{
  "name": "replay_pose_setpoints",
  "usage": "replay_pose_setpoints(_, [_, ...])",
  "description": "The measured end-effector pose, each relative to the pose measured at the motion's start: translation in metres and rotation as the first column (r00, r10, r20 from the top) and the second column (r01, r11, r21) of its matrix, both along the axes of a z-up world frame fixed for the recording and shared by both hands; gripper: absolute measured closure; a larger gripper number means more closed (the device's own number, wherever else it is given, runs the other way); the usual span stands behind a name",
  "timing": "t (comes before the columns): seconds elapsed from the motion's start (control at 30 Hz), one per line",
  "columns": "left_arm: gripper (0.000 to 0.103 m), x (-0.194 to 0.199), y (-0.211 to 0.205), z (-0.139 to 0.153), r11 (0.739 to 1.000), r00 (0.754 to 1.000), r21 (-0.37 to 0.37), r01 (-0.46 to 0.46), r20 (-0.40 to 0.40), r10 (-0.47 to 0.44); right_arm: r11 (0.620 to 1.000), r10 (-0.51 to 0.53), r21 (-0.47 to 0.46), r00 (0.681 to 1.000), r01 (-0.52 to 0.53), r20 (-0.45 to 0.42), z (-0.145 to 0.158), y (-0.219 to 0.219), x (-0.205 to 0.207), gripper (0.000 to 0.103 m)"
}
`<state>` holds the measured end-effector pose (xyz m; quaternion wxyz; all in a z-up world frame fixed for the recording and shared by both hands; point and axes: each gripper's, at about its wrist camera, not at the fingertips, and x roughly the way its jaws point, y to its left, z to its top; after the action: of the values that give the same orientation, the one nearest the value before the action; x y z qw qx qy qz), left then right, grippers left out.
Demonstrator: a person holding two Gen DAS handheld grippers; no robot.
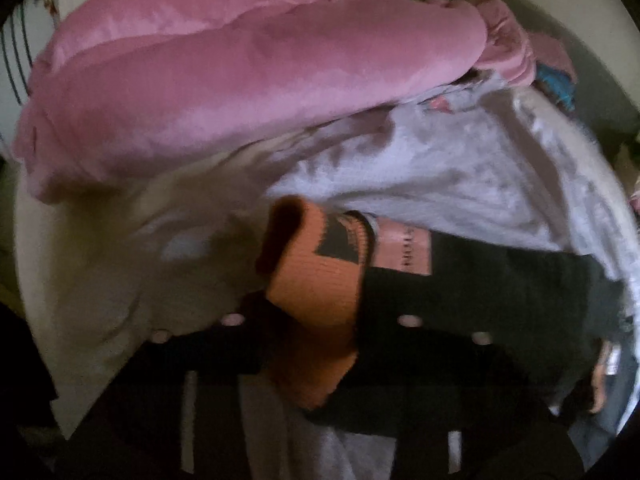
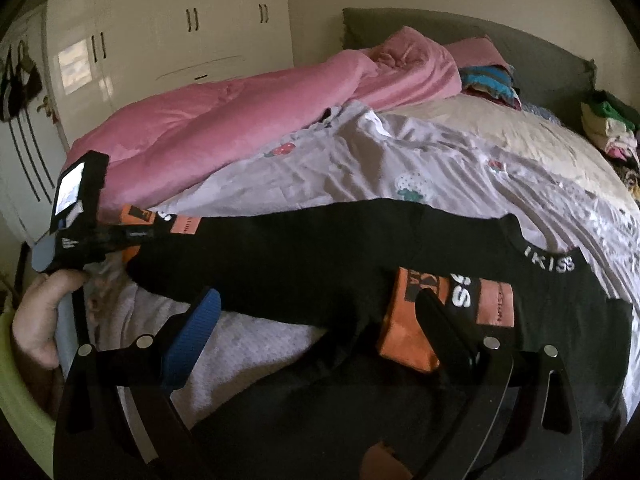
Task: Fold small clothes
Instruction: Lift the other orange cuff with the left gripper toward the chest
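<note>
Both orange cuffs (image 2: 404,332) sit between hand-held gripper (image 2: 320,328) fingers

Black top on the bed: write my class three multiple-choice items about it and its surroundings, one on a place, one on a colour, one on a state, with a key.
1. Where does the pink duvet lie?
A. On the bed, beyond the black top
B. On the floor
C. Inside the wardrobe

2. What colour are the top's cuffs?
A. Blue
B. White
C. Orange

3. How does the right claw stand?
A. Shut on the neckline
B. Open, jaws wide apart
C. Shut on the duvet

Key:
1 A: the pink duvet is heaped on the bed behind the black top.
2 C: both cuffs are orange.
3 B: the right claw gapes over the top, gripping nothing.
</note>
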<state>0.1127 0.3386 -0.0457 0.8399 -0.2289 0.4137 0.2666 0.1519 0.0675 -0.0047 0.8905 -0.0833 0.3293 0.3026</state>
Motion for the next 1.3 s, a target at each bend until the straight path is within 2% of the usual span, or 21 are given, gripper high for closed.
replay_pose_setpoints(0.03, [0.089,-0.003,-0.004,0.006,1.0,0.999,0.0,0.015,0.029,-0.015,1.0,-0.008,0.007,1.0,0.008,-0.004,0.0,-0.005,0.0,0.006])
replay_pose_setpoints(0.17, [0.092,-0.02,-0.02,0.036,0.997,0.983,-0.003,0.071,0.168,-0.07,0.999,-0.042,0.031,0.999,0.042,-0.014,0.002,-0.025,-0.002,0.006])
replay_pose_setpoints(0.33, [0.092,-0.029,-0.048,0.072,0.982,0.936,-0.05,0.183,0.314,-0.158,0.99,-0.11,0.083,0.994,0.111,-0.016,0.014,-0.068,-0.008,0.006])
replay_pose_setpoints(0.5, [0.093,-0.024,-0.08,0.099,0.955,0.89,-0.075,0.289,0.388,-0.239,0.966,-0.213,0.146,0.977,0.213,-0.012,0.03,-0.127,-0.014,0.006])
replay_pose_setpoints(0.83, [0.093,-0.001,-0.146,0.141,0.9,0.822,-0.047,0.432,0.432,-0.372,0.899,-0.376,0.227,0.926,0.375,-0.04,0.033,-0.223,-0.021,0.006])
replay_pose_setpoints(1.1, [0.093,0.01,-0.196,0.171,0.854,0.764,-0.001,0.521,0.446,-0.465,0.863,-0.428,0.278,0.903,0.422,-0.044,0.037,-0.263,-0.031,0.006])
replay_pose_setpoints(1.3, [0.093,0.019,-0.231,0.181,0.819,0.729,0.02,0.573,0.444,-0.521,0.848,-0.452,0.293,0.892,0.442,-0.037,0.041,-0.283,-0.037,0.006])
